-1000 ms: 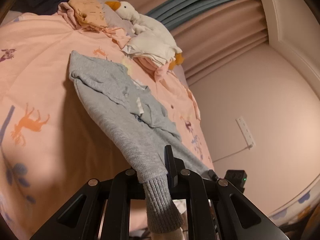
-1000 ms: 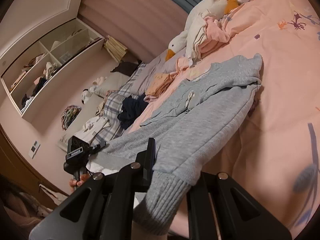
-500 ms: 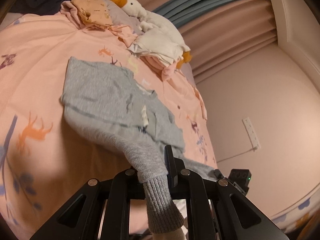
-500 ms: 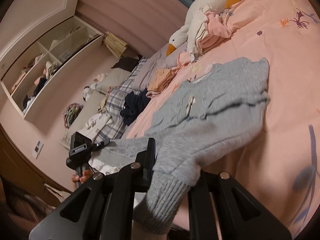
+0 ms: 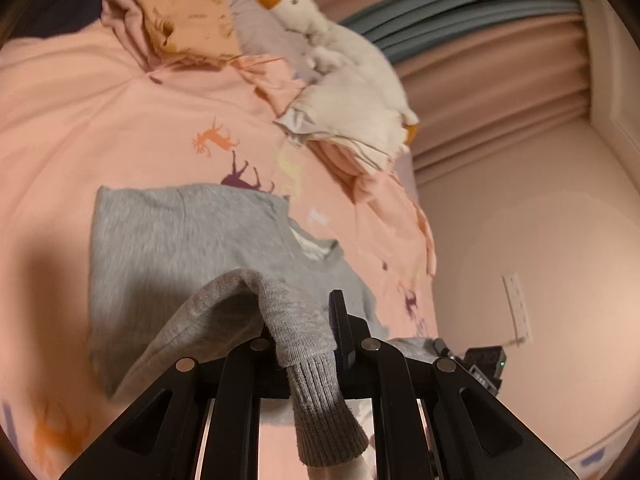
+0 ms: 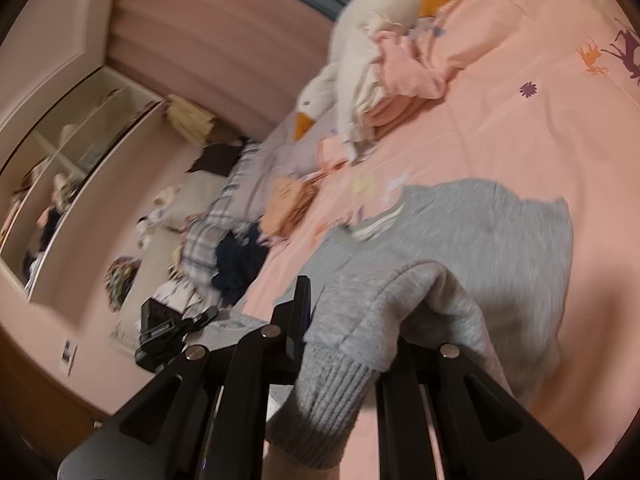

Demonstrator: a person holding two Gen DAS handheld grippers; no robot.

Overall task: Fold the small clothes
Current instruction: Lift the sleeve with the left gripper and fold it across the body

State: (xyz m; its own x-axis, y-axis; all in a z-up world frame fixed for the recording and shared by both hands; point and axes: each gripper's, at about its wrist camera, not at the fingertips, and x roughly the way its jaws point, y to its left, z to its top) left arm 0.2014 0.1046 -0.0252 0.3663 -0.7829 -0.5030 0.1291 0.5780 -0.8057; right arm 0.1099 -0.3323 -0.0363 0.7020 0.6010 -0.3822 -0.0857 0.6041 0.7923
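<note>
A small grey knit sweater (image 5: 172, 240) lies on the pink bedspread (image 5: 100, 120), its neckline toward the pillows. My left gripper (image 5: 308, 332) is shut on the sweater's ribbed hem, which drapes over the jaws and hangs down. My right gripper (image 6: 344, 328) is shut on the hem at the other corner of the same sweater (image 6: 480, 232). Both hold the hem lifted above the sweater's body. The right gripper's device shows at the lower right in the left wrist view (image 5: 484, 364); the left one shows in the right wrist view (image 6: 160, 332).
A white plush goose (image 5: 340, 60) lies on a heap of pink and white clothes (image 5: 348, 152) at the head of the bed. Orange and dark garments (image 5: 180, 12) lie nearby. Plaid bedding (image 6: 224, 216), shelves (image 6: 68, 168) and a curtain (image 5: 480, 60) surround the bed.
Both grippers have carried the sweater's hem forward toward its neckline. The body, earlier stretched out and partly lifted, now lies flat on the bed with the lower part doubling over it.
</note>
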